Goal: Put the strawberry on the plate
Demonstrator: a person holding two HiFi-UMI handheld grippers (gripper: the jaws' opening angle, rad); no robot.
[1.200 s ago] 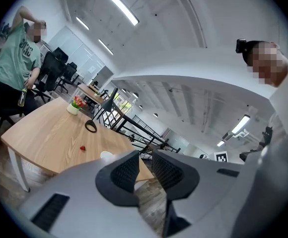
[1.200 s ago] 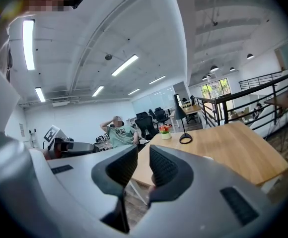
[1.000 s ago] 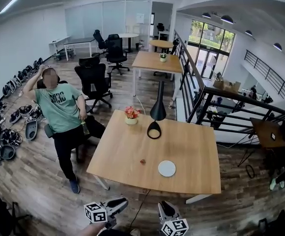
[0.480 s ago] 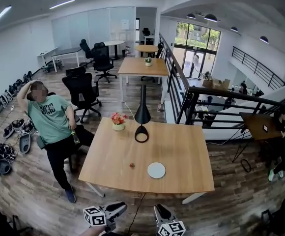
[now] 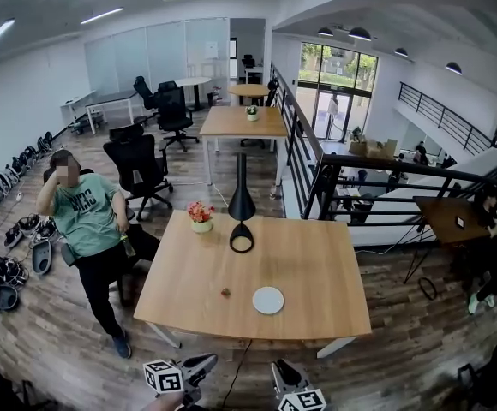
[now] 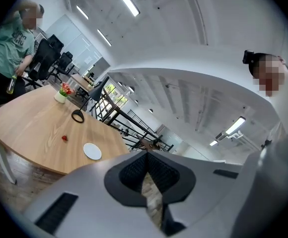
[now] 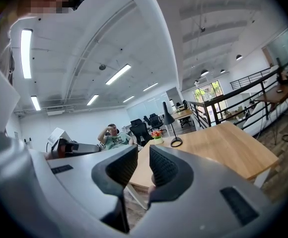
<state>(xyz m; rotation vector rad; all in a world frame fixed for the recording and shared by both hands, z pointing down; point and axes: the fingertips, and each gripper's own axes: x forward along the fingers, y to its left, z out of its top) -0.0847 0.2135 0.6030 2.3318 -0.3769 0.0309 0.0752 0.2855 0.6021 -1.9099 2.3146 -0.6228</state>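
A small red strawberry (image 5: 224,293) lies on the wooden table (image 5: 317,272), just left of a round white plate (image 5: 267,300) near the table's front edge. The left gripper view also shows the strawberry (image 6: 64,138) and the plate (image 6: 92,151), far off. Both grippers hang at the bottom of the head view, well short of the table. My left gripper (image 5: 206,364) (image 6: 145,155) is shut and holds nothing. My right gripper (image 5: 281,370) (image 7: 144,155) is shut and also holds nothing.
A black lamp (image 5: 241,205) and a pot of flowers (image 5: 200,215) stand at the table's far side. A person in a green shirt (image 5: 84,221) stands by the left edge, with an office chair (image 5: 137,168) behind. A railing (image 5: 377,187) runs at the right.
The person beside the table has brought the raised arm down from the head to the face. The table has slid slightly left in the head view. Both grippers stay low and shut.
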